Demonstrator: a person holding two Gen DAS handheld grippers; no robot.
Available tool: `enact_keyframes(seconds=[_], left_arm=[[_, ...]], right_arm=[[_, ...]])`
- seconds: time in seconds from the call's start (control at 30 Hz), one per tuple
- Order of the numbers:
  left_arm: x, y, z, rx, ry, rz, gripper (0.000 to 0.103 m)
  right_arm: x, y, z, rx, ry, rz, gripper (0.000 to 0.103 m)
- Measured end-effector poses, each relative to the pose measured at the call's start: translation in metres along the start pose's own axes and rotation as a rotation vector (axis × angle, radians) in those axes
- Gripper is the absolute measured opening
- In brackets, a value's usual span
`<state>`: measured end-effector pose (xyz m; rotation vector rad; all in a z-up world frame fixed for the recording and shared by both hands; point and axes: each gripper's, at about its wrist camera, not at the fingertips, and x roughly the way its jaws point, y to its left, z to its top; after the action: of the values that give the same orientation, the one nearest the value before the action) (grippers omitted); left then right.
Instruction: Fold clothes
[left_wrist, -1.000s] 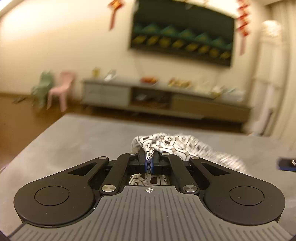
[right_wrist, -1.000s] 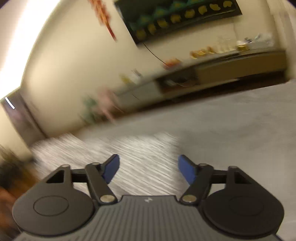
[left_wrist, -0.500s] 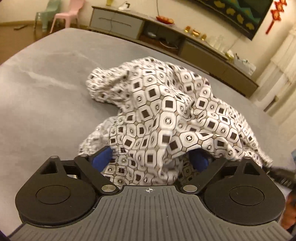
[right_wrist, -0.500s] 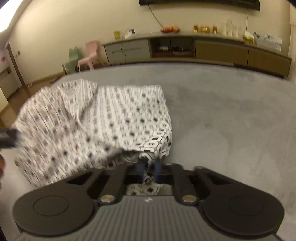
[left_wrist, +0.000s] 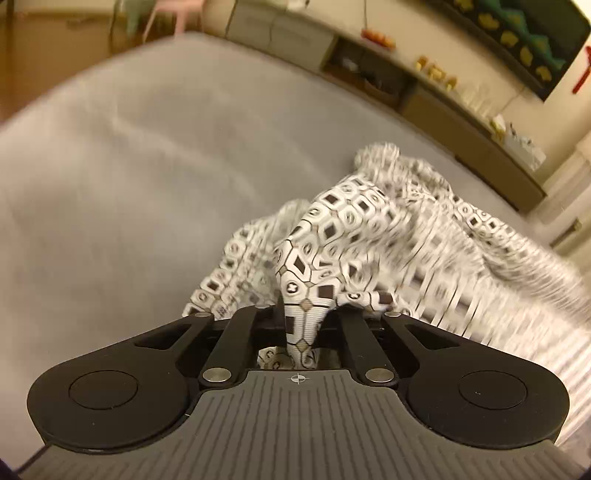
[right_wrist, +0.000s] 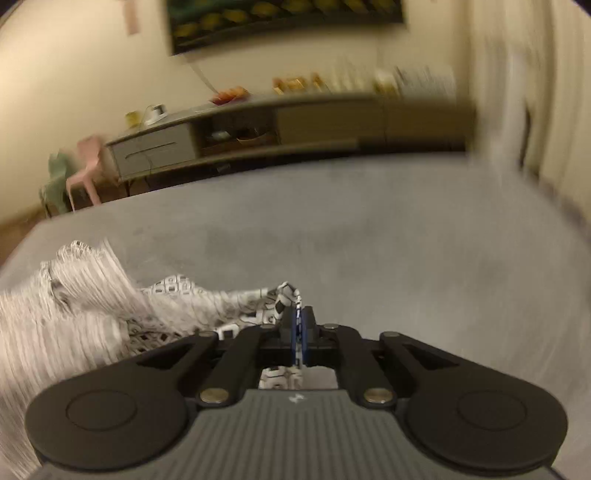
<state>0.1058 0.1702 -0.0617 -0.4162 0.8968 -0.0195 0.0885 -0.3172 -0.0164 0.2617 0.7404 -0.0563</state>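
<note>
A white garment with a black and brown geometric print (left_wrist: 369, 236) lies bunched on a grey surface (left_wrist: 129, 166). My left gripper (left_wrist: 301, 325) is shut on a fold of it, the cloth rising in a peak from the jaws and spreading right, blurred. In the right wrist view my right gripper (right_wrist: 297, 332) is shut on another edge of the same garment (right_wrist: 110, 314), which trails to the left, streaked by motion.
The grey surface (right_wrist: 406, 240) spreads wide ahead and to the right of the garment. Beyond its far edge stand a long low cabinet (right_wrist: 295, 125), a pink chair (right_wrist: 86, 166) and a green chair. A dark picture hangs on the wall.
My left gripper, open over the garment half a second ago, has shut on a fold. My right gripper stays shut on its edge and has swung, the cloth now trailing left.
</note>
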Motion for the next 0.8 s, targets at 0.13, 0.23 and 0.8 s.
enact_keyframes(seconds=[0.13,0.23,0.8], left_arm=[[-0.029,-0.007,0.002,0.070,-0.106,0.012,0.037],[-0.055,-0.007,0.011,0.079,-0.237,0.062,0.045],[-0.112,-0.005,0.070,0.015,-0.470,0.095,0.071]], right_arm=[[-0.007,-0.022,0.003,0.045,-0.019,0.034,0.064],[-0.011,-0.029,-0.009,0.071,0.004,0.052,0.075],[-0.023,0.031,-0.030,-0.352,-0.069,0.170,0.005]])
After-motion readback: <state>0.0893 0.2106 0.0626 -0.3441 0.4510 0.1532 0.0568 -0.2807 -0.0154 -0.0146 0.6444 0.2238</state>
